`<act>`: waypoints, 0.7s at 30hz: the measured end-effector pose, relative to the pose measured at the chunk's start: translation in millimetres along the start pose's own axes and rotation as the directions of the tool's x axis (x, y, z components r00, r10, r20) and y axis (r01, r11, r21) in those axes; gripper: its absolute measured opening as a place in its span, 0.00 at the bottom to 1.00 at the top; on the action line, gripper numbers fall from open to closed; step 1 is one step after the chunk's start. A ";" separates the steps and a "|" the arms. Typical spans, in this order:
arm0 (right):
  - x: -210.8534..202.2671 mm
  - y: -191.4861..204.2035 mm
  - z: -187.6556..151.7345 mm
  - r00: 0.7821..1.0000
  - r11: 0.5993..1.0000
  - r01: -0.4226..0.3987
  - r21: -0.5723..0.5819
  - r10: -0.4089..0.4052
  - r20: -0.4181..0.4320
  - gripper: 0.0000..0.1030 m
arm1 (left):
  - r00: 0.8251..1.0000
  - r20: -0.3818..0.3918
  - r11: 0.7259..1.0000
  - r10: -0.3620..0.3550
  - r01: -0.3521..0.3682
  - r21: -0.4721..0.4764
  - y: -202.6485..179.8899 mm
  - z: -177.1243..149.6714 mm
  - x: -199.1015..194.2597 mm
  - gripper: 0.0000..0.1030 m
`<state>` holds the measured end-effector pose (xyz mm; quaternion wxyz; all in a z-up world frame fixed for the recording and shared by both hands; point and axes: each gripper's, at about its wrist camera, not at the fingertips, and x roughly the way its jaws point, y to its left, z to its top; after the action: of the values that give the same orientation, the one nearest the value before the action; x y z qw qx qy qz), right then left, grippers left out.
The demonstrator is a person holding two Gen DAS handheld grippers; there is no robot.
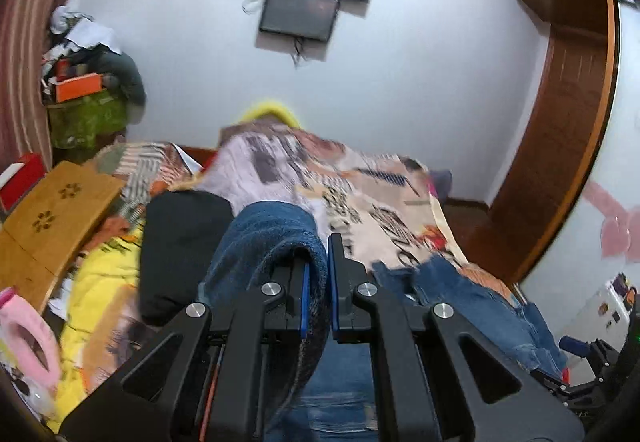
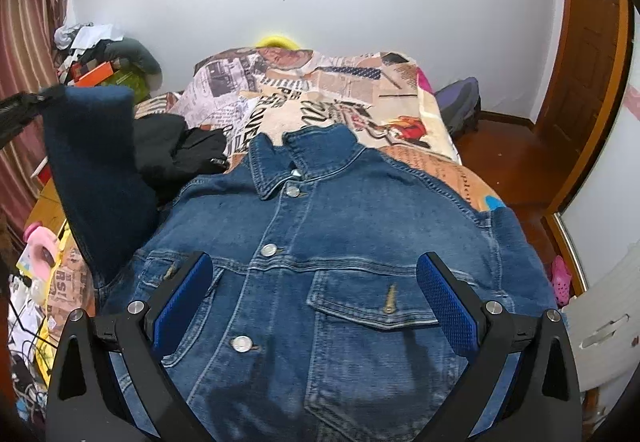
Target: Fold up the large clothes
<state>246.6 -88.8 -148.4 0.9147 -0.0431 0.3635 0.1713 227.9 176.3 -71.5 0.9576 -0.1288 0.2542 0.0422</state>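
Observation:
A blue denim jacket [image 2: 344,242] lies face up and buttoned on the bed, collar toward the far wall. Its dark blue knit left sleeve [image 2: 96,169] is lifted high at the left. My left gripper [image 1: 318,262] is shut on that sleeve [image 1: 276,234], holding it above the bed; the gripper also shows at the far left of the right wrist view [image 2: 24,109]. My right gripper [image 2: 314,278] is open and empty, hovering over the jacket's chest with its blue pads [image 2: 448,306] on either side of the pockets.
The bed has a newspaper-print cover [image 2: 320,89]. A black garment [image 2: 180,149] lies left of the jacket. A wooden lap table [image 1: 52,217], a yellow cloth [image 1: 96,282] and clutter sit at the left. A wooden door frame [image 2: 588,53] stands at the right.

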 end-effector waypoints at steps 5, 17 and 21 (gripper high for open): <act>-5.2 -10.8 -3.5 1.000 1.000 -0.003 0.012 0.003 0.011 0.98 | 0.987 -0.137 0.997 -0.078 0.080 0.006 -43.1 -26.3 35.6 0.06; -4.8 -27.0 -12.7 0.999 0.999 0.037 0.005 -0.037 0.002 0.98 | 0.916 -0.385 0.961 -0.109 0.195 0.193 -137.9 -111.9 75.7 0.07; -4.3 -31.4 -14.1 0.999 0.999 0.047 0.004 -0.047 -0.004 0.98 | 0.860 -0.490 0.953 -0.139 0.250 0.168 -146.5 -135.1 88.2 0.15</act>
<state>245.3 -122.3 -157.2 0.9178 -0.0503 0.3648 0.1488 261.5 0.2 -195.5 0.8740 -0.0505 0.4687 -0.1174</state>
